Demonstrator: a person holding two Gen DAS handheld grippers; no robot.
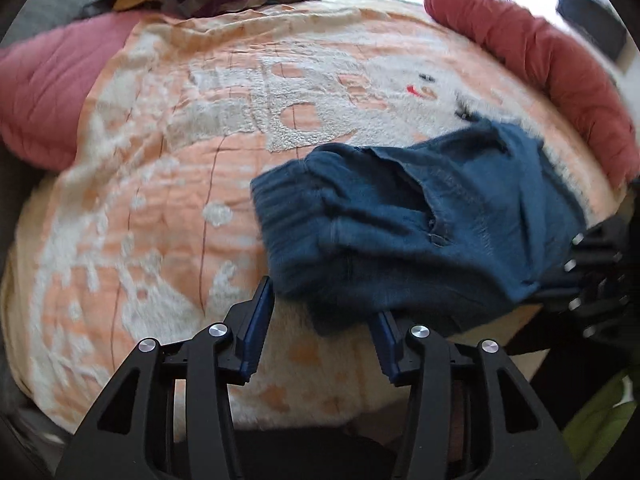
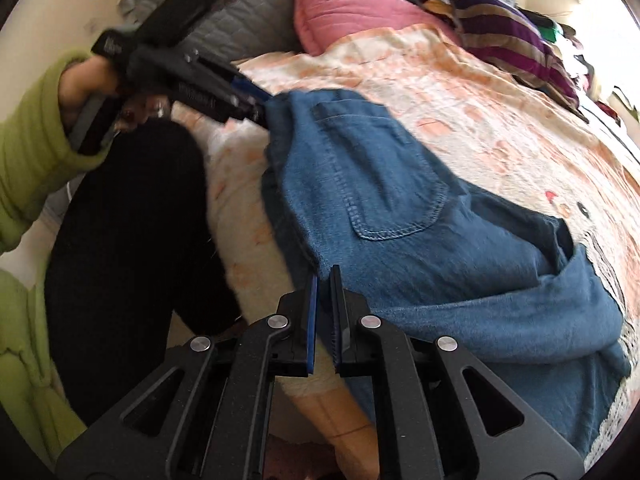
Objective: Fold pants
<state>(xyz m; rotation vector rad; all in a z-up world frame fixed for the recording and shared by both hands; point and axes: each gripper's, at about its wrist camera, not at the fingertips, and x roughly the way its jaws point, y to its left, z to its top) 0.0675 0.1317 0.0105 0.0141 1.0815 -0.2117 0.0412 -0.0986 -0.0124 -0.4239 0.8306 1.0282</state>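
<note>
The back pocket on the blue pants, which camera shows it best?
The right wrist view: the back pocket lies face up, its stitched outline complete. The left wrist view shows the pants bunched, with only a seam and pocket opening.

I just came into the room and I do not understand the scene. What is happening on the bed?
A person in a green sleeve is folding blue pants on a peach blanket, with tongs in each hand. The right tongs are shut on the near edge of the pants. The left tongs stand open at another edge, with no cloth pinched between them. The pants lie bunched, only partly folded.
</note>
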